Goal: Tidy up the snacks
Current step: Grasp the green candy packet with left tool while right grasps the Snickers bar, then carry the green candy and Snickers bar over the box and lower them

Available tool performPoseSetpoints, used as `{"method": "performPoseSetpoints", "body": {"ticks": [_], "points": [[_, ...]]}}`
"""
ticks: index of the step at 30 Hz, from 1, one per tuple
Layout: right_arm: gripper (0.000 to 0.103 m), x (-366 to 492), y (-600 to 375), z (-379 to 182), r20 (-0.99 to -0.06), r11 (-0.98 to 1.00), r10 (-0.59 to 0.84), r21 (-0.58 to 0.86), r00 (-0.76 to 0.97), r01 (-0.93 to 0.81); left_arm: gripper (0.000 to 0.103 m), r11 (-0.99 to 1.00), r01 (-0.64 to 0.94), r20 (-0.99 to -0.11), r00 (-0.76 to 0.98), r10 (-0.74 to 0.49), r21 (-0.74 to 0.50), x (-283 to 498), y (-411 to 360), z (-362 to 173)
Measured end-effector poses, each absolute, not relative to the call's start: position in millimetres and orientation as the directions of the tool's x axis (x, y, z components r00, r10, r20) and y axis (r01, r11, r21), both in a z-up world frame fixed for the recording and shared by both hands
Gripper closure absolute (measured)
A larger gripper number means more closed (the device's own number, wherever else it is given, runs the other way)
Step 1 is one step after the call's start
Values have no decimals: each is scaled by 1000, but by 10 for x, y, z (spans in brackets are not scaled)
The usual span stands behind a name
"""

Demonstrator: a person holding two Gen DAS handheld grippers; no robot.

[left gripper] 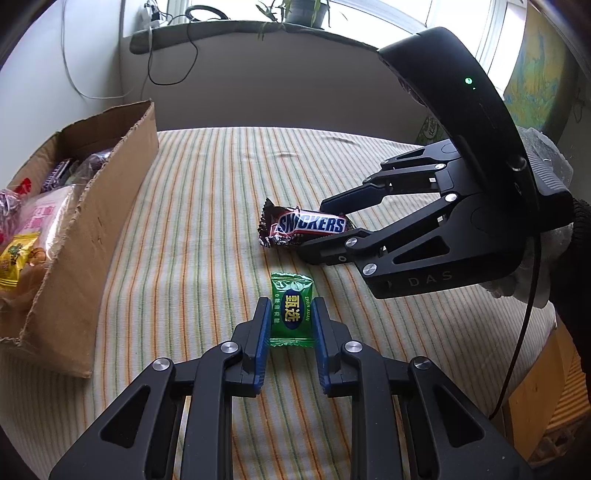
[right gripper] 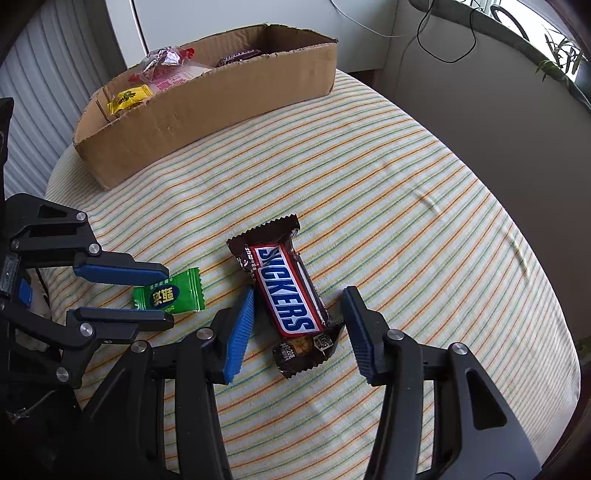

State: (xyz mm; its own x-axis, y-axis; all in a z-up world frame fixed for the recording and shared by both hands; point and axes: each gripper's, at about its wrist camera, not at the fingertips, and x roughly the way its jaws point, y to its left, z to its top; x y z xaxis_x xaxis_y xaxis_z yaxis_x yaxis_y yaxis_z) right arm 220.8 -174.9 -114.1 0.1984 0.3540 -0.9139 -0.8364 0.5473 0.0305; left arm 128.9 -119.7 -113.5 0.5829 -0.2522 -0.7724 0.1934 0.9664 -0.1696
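A green candy packet (left gripper: 291, 309) lies on the striped cloth between the fingers of my left gripper (left gripper: 290, 304), which is open around it with small gaps on both sides. It also shows in the right wrist view (right gripper: 170, 294). A Snickers bar (right gripper: 286, 291) lies between the fingers of my right gripper (right gripper: 301, 297), which is open and straddles its near end. In the left wrist view the Snickers bar (left gripper: 308, 225) sits between the right gripper's (left gripper: 321, 229) fingers. A cardboard box (right gripper: 221, 107) with several snacks stands at the back left.
The striped cloth (right gripper: 406, 206) covers a rounded table. The box also shows at the left in the left wrist view (left gripper: 92, 229). A windowsill with a plant (left gripper: 295, 14) and cables lies behind. A wooden cabinet (left gripper: 546, 387) stands at the right.
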Motion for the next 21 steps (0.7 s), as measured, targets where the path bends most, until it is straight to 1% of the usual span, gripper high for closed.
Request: {"method": "performPoseSetpoints", "body": {"ticks": [1,2,3,11,21], "points": [[58,2201,-1750,-1134,-913,550,356,32,200,-835,83,967,190,-771,585,-252,-172,1228,-1202,-1114],[67,2191,-1755,-1126,-912,556,357,32,204,-831,83,967,187,-769,588,-252,-174,1220,-1189,-1114],[73,2187,-1764,-1118,-910,563,357,31,210,-826,83,967,185,-767,589,-254,-177,1218,-1177,-1116],[73,2146,-1878,-1070,-897,601,380,52,228,-798,83,964,183,-743,615,-265,-192,1170,-1113,-1023],[73,2125,-1925,-742,-858,641,427,64,285,-765,83,964,177,-687,676,-265,-199,1044,-927,-728]]}}
